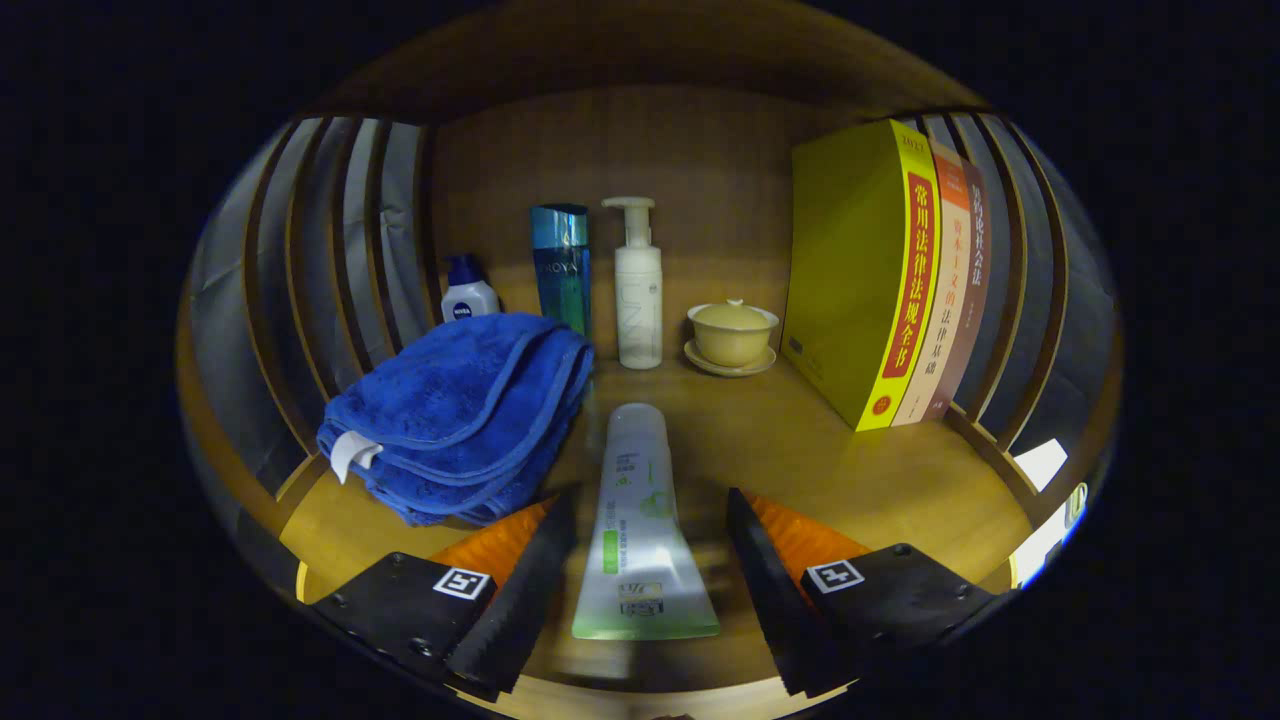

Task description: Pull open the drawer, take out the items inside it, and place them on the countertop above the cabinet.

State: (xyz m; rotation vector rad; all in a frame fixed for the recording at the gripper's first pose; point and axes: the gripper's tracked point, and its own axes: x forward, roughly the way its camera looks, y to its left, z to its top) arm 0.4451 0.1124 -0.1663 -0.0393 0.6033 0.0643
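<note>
A white and green tube [640, 500] lies flat on the wooden countertop [860, 480], its cap end pointing away and its crimped end toward me. My gripper [650, 500] is open, with one finger on each side of the tube. Small gaps show between the tube and both fingers [545, 560], so neither presses on it. A folded blue towel [460, 410] rests on the countertop just ahead of the left finger, beside the tube.
Along the back wall stand a small white bottle with a blue cap [468, 295], a tall blue bottle [562, 265] and a white pump bottle [638, 285]. A lidded cup on a saucer [732, 335] and upright books [900, 270] stand right. Wooden slats [330, 250] close both sides.
</note>
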